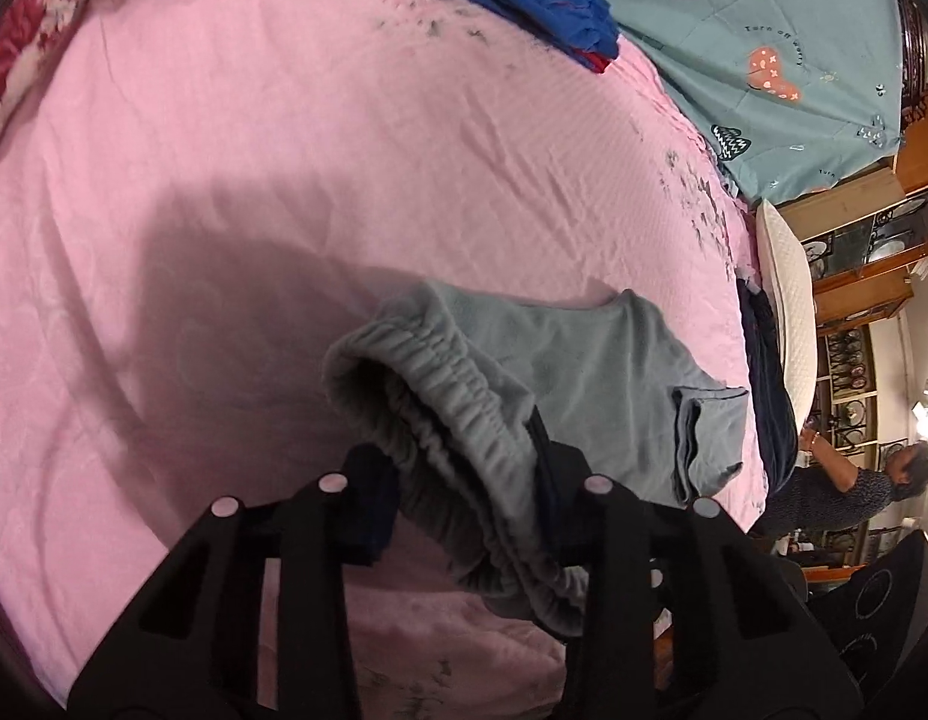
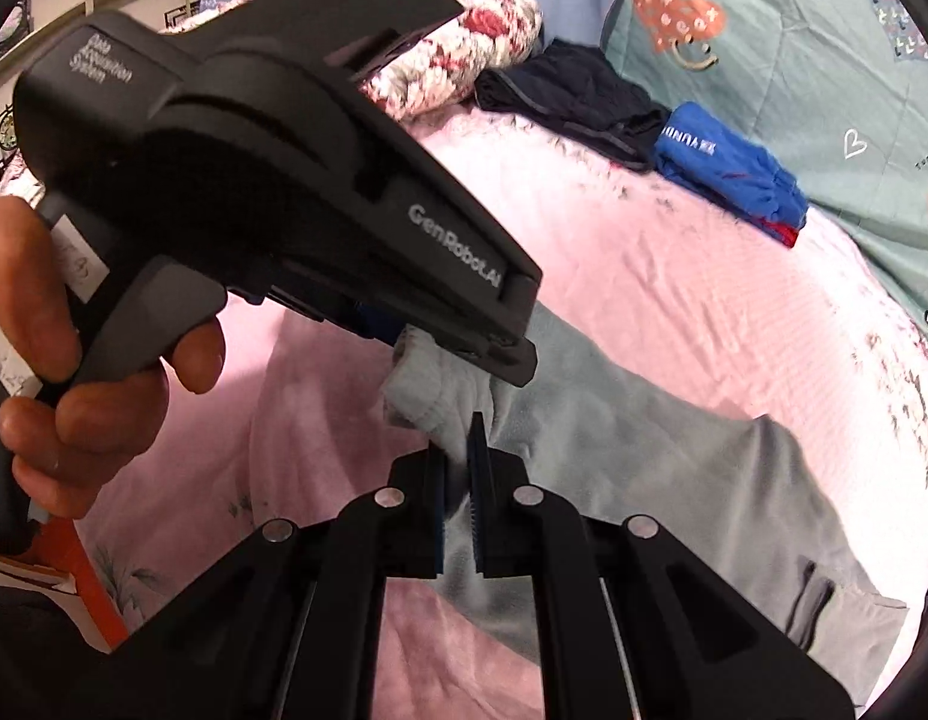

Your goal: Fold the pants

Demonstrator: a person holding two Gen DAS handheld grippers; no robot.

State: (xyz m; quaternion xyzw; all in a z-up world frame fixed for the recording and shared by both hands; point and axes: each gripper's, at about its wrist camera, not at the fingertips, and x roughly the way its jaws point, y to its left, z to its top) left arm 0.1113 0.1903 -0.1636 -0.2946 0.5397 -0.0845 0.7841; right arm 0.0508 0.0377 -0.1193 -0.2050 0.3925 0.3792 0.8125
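Observation:
The grey-green pants [image 1: 590, 372] lie partly folded on the pink bedsheet [image 1: 284, 150], with the elastic waistband [image 1: 452, 420] lifted toward the camera. My left gripper [image 1: 464, 474] has the waistband between its fingers, which stand fairly wide apart. In the right wrist view the left gripper body [image 2: 272, 180], held by a hand [image 2: 74, 360], sits over the waistband edge of the pants [image 2: 674, 480]. My right gripper [image 2: 461, 468] is shut on a pinch of the waistband just below it.
Folded dark clothes [image 2: 578, 96] and a folded blue garment [image 2: 728, 174] lie at the far side of the bed. A teal quilt [image 1: 764, 48] and a floral blanket [image 2: 464, 60] lie beyond. A white pillow [image 1: 788, 294] and a person [image 1: 848, 486] are at the right edge.

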